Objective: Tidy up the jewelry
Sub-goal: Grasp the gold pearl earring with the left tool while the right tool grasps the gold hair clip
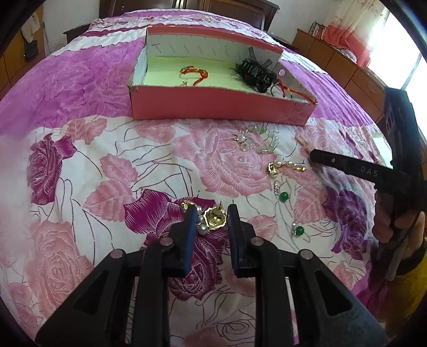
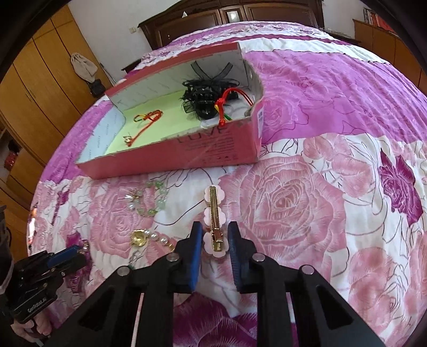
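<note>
A pink box (image 1: pixel 213 104) with a green floor lies on the floral bedspread; it also shows in the right wrist view (image 2: pixel 213 154). It holds a black hair claw (image 1: pixel 254 72), a red cord bracelet (image 1: pixel 193 73) and another red cord (image 2: pixel 222 106). My left gripper (image 1: pixel 212 216) is open, its jaws on either side of a gold and pearl earring (image 1: pixel 212 219) on the bed. My right gripper (image 2: pixel 214 235) is open around the near end of a pink and gold hair clip (image 2: pixel 213 213).
On the bed lie a green bead bracelet (image 1: pixel 257 140), a gold pearl piece (image 1: pixel 285 166) and two green bead earrings (image 1: pixel 283 197). A dark headboard (image 2: pixel 234 16) and wooden wardrobes (image 2: pixel 40 80) stand beyond the bed.
</note>
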`<state>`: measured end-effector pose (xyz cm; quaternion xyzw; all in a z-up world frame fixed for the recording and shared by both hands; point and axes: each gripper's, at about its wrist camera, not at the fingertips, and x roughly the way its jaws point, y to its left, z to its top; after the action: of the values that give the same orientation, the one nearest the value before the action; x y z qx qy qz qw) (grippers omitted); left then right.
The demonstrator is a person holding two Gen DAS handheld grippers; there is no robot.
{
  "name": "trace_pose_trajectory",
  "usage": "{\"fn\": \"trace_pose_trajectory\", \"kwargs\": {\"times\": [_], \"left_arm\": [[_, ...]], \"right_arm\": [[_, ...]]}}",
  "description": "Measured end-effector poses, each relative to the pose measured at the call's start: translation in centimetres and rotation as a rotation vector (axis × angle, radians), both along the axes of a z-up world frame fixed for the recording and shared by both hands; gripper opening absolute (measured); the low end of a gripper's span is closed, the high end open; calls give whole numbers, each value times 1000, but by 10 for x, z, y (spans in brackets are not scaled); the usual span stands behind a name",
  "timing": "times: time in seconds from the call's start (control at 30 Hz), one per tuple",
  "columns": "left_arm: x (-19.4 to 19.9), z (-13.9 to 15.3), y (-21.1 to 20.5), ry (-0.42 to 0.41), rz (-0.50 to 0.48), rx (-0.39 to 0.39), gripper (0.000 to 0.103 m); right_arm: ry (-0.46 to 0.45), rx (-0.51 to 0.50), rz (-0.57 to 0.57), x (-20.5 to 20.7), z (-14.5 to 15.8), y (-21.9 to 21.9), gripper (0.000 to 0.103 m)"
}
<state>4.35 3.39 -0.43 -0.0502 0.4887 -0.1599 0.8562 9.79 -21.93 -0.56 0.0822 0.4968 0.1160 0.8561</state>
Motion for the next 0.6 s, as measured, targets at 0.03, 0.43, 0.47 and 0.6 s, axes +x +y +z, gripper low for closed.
{"fn": "trace_pose_trajectory", "kwargs": {"times": [0.03, 0.43, 0.47, 0.6], "left_arm": [[-1, 2, 0, -5, 2, 0, 14], [-4, 30, -5, -75, 9, -23, 14], [-3, 33, -5, -83, 10, -22, 14], [-2, 43, -4, -111, 14, -26, 14]], "right_arm": [[-4, 9, 0, -2, 2, -1, 21], [-66, 136, -21, -37, 24, -14, 21], [-77, 147, -25, -39, 28, -15, 20], [-123, 171, -35, -43, 41, -17, 20]]}}
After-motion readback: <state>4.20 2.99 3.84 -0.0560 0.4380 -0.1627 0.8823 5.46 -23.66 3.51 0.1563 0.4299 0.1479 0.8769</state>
